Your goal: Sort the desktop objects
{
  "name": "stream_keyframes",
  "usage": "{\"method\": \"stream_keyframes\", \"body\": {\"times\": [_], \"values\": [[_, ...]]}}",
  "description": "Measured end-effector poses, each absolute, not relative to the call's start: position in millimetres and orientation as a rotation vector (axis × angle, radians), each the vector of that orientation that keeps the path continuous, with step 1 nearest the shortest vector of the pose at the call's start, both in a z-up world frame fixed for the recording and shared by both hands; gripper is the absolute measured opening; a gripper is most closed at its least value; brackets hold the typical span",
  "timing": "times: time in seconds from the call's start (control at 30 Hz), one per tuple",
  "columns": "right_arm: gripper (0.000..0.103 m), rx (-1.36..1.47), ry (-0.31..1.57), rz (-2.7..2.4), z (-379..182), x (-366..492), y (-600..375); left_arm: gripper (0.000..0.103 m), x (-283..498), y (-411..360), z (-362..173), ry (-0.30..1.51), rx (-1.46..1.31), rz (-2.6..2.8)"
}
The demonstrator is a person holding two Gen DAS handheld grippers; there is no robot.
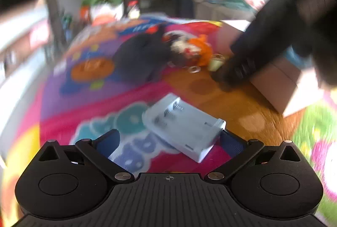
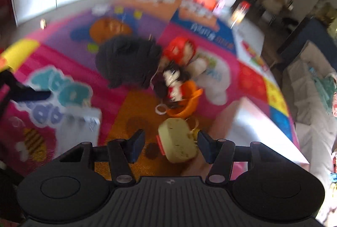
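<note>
Both views are smeared with blur, so only the larger shapes read. Your left tongs are spread wide and released; the white battery holder lies tilted between their fingers, its near end close to the right finger, though you cannot tell whether it touches. It rests on the bright mat that covers the desk. Ahead of these tongs and to the right, your right tongs reach down over the orange patch of mat, just beside the cardboard box. In the right wrist view, your right tongs are also released, with the pale sponge-like block sitting between the fingers, nearer the right one; contact is not clear. Just beyond that block sits the orange bowl with a small toy figure leaning at its rim. Farther ahead and left lies a black cloth lump. The battery holder shows to the left of these tongs.
</note>
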State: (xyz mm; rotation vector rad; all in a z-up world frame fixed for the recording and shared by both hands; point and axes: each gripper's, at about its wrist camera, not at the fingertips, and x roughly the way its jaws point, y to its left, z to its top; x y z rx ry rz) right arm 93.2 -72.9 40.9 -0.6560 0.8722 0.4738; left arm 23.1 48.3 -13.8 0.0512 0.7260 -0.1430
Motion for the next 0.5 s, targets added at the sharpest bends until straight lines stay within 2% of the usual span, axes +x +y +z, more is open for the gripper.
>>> {"method": "stream_keyframes", "body": {"times": [0.03, 0.1, 0.17, 0.3, 0.4, 0.5], "values": [[0.054, -0.693, 0.887, 0.458, 33, 98, -65, 0.103, 24, 55, -14, 0.727, 0.011, -0.146], [0.036, -0.782, 0.892, 0.431, 19, 101, -52, 0.103, 22, 57, -14, 0.714, -0.005, -0.154], [0.028, -0.83, 0.849, 0.396, 14, 98, -48, 0.103, 19, 58, -13, 0.703, -0.004, -0.165], [0.02, -0.61, 0.81, 0.436, 55, 81, -69, 0.103, 16, 62, -13, 0.698, -0.025, -0.176], [0.02, -0.404, 0.799, 0.511, 90, 48, -105, 0.103, 18, 63, -13, 0.699, -0.044, -0.18], [0.02, -0.277, 0.838, 0.576, 97, 9, -143, 0.103, 20, 62, -14, 0.702, -0.04, -0.178]]}}
